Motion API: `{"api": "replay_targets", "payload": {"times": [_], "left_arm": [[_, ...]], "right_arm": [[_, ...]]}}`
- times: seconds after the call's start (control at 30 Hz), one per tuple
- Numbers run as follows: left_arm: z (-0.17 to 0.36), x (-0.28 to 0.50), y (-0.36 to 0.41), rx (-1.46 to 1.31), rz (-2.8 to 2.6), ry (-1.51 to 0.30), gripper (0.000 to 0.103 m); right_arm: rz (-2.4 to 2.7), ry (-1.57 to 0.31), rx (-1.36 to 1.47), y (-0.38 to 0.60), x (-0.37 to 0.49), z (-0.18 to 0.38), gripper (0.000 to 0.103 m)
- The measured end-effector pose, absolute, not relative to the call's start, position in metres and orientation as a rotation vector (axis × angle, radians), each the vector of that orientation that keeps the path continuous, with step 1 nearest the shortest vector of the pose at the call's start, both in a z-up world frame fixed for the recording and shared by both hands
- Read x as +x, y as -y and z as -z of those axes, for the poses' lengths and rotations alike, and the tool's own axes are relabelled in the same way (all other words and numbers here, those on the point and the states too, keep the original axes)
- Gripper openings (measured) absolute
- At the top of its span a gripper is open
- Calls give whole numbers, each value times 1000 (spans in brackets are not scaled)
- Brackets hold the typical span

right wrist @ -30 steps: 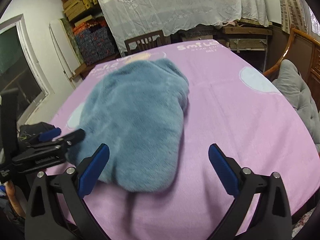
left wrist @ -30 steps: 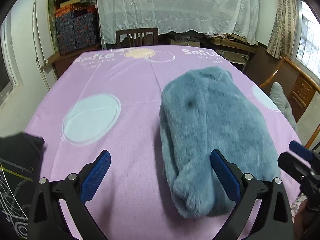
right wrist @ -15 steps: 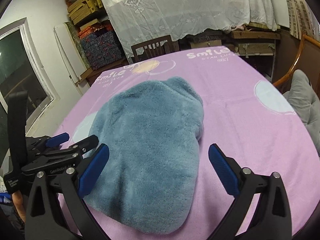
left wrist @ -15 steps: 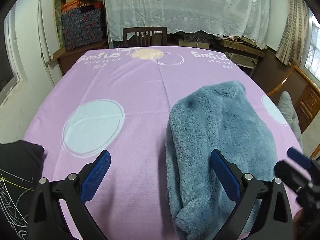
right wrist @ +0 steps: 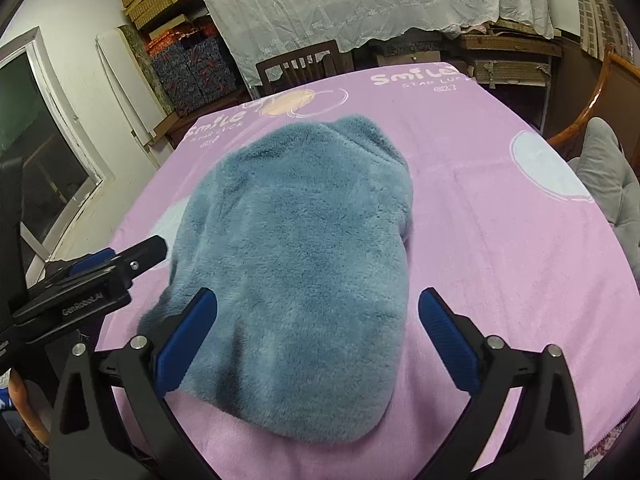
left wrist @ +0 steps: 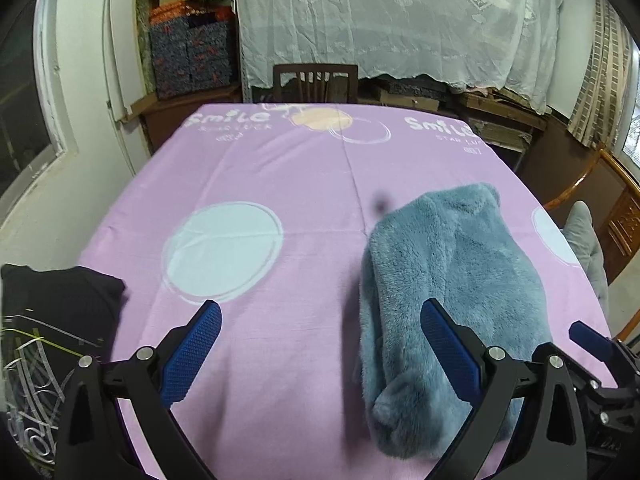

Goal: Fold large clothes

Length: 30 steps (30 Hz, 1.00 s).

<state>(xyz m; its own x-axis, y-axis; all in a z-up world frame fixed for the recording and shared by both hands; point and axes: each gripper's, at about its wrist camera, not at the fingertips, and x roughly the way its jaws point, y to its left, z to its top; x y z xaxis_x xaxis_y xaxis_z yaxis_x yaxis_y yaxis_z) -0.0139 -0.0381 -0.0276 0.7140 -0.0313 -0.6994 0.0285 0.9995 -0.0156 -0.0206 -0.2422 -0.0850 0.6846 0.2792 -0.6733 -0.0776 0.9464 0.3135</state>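
**Both grippers spread, folded fleece on the table**

Your left gripper (left wrist: 322, 354): jaws wide apart, empty. Your right gripper (right wrist: 318, 338): likewise spread, holding nothing. Blue fleece garment (right wrist: 296, 256): folded bundle directly ahead of the right gripper, on the pink tablecloth (left wrist: 288, 184). Black garment (left wrist: 52, 320): left of the left gripper.

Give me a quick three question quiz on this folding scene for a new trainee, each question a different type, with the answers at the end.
1. True or false: the left gripper is clamped on the blue fleece garment.
2. Multiple choice: the black garment lies at which part of the purple tablecloth in the left wrist view? A) near left corner B) far right corner C) centre
3. Fill in: the right gripper has its jaws ____.

Key: 1 false, it is open and holds nothing. 2 A. 3 open.
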Motion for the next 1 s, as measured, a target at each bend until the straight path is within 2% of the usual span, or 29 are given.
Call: {"api": "replay_targets", "payload": {"times": [0.3, 0.57, 1.0], "left_arm": [[-1, -55, 47, 43, 49, -709, 100], [3, -80, 58, 28, 86, -742, 100], [19, -113, 78, 79, 76, -767, 100]], "right_arm": [[-183, -752, 258, 241, -53, 60, 99], [-171, -701, 175, 233, -96, 42, 99], [-168, -727, 171, 241, -142, 60, 99]]}}
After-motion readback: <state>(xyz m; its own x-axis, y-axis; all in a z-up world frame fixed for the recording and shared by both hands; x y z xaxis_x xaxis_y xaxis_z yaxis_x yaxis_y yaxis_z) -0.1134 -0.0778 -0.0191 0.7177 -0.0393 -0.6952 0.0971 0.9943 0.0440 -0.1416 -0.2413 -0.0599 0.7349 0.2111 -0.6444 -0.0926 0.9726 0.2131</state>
